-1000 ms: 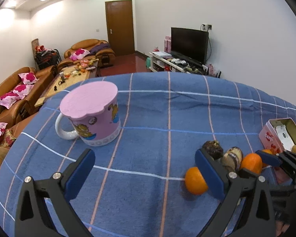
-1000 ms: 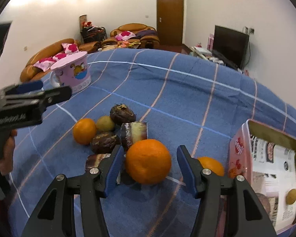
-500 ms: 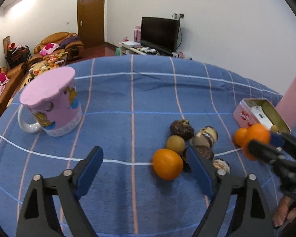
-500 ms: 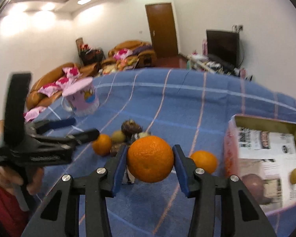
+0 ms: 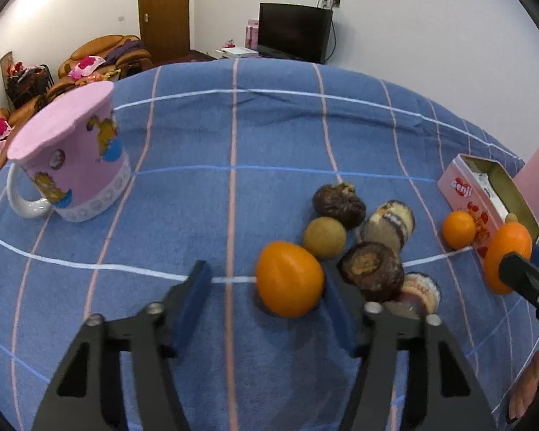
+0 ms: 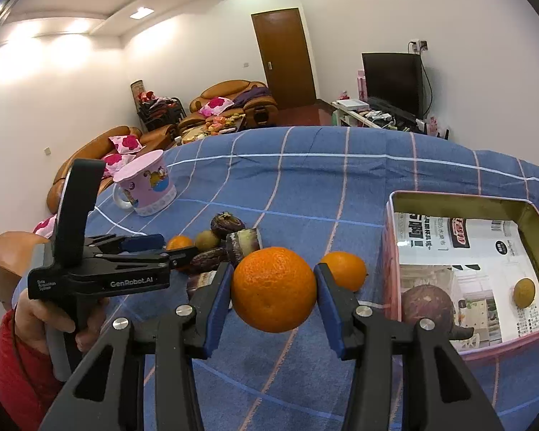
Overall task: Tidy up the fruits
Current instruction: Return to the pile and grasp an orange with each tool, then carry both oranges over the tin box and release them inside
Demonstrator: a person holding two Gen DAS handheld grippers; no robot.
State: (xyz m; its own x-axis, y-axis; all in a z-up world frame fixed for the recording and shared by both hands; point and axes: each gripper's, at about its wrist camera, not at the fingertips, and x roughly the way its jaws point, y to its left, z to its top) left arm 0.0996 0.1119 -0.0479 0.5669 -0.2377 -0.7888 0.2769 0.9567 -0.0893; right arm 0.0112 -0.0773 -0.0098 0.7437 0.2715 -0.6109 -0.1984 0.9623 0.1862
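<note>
My right gripper (image 6: 273,289) is shut on a large orange (image 6: 273,289) and holds it above the blue cloth, left of the pink tin box (image 6: 465,208). The held orange also shows in the left wrist view (image 5: 507,251), by the tin (image 5: 460,194). My left gripper (image 5: 266,283) is open, low over the table, with a smaller orange (image 5: 289,279) between its fingers, against the right one. A green-brown round fruit (image 5: 324,237) and dark pastries (image 5: 337,204) lie just beyond. Another small orange (image 5: 459,229) rests beside the tin. The tin holds a dark fruit (image 6: 427,303) and a small yellow fruit (image 6: 524,291).
An upturned pink mug (image 5: 72,158) stands at the left of the table. Cupcakes (image 5: 372,274) crowd right of my left gripper. The tin's open lid (image 5: 537,176) rises at the far right. Sofas and a TV lie beyond the table.
My right gripper lifted the large orange and carried it toward the tin. My left gripper swung right and down, so the smaller orange now lies between its fingers.
</note>
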